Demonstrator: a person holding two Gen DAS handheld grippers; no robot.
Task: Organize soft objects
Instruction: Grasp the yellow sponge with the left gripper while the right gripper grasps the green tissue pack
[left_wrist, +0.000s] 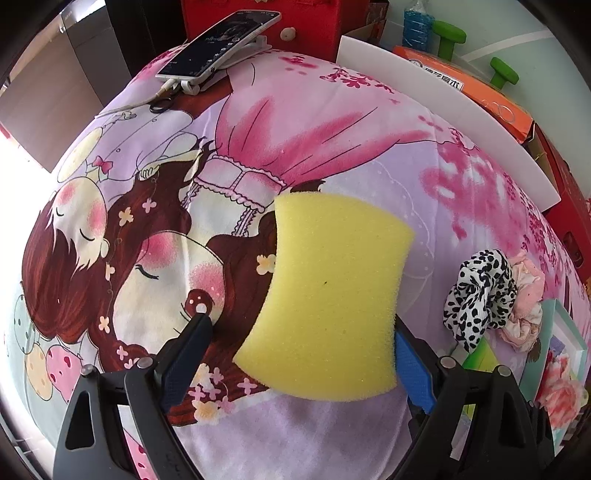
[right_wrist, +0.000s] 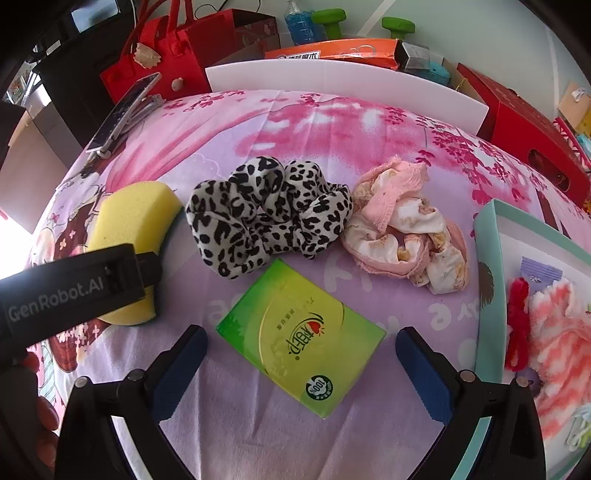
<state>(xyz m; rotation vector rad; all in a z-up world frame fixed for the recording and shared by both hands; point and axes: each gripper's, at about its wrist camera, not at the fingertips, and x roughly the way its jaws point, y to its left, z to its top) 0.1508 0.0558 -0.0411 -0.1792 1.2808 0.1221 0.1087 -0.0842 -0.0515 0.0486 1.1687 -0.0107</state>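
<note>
1. Left wrist view is showing the left gripper with its jaws standing apart around the yellow sponge; the sponge is touching the right-hand blue pad, while the other pad is sitting clear of it, so no grip is showing yet.
2. Right wrist view is showing the right gripper hovering with its jaws wide apart and holding nothing, just above the green tissue pack.
3. Lying on the printed bedsheet behind the pack are the leopard scrunchie and the pink scrunchie.
4. Sitting at the right edge, the teal box is already holding fluffy items.
5. Judging by this, the sponge pickup is in hand; next the left jaws are needing to close gently, then lift and carry toward the box.
</note>
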